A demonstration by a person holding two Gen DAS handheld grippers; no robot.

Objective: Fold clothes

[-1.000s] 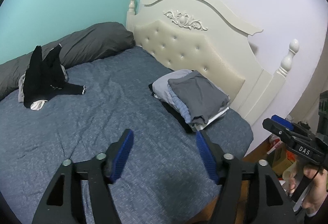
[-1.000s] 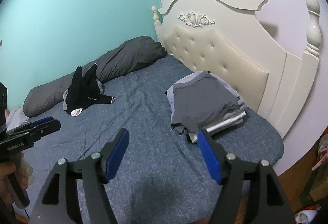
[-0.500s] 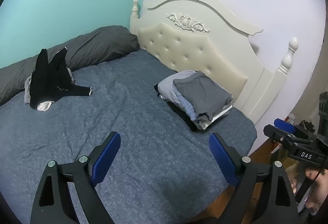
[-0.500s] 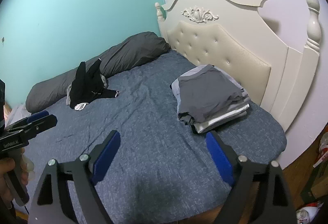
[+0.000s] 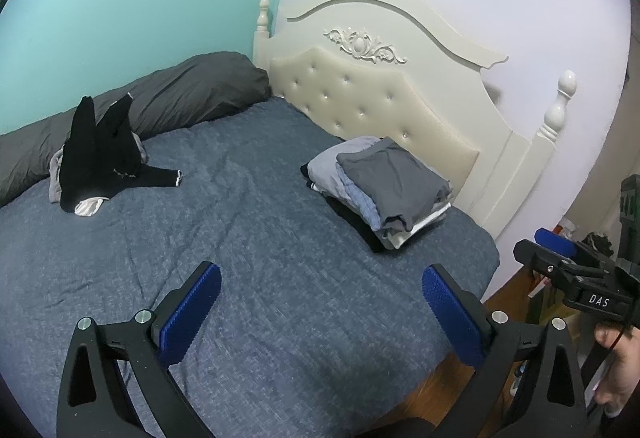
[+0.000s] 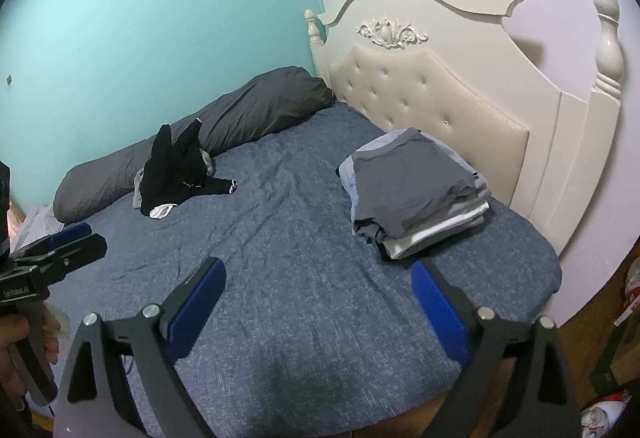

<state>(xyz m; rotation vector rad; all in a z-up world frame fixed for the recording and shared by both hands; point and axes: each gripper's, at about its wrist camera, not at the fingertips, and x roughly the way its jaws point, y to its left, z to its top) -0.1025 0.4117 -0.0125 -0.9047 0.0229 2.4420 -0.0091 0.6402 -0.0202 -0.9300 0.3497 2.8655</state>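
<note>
Both tools gaping empty over the near bed point(image 5: 280, 278), unfolded black clothes point(image 5: 100, 165) far left, nearer the left tool point(image 5: 320, 302).

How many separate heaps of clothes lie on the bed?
2. A folded stack lies near the headboard. A loose black pile lies against the grey pillow; more garments may be hidden under it.

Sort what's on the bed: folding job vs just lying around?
Job:
- black garment heap, unfolded, with pale clothes beneath
- folded clothes stack, grey on top
- left gripper and right gripper, both open, empty

Bystanders:
- grey bolster pillow
- cream headboard
- floor clutter
</note>
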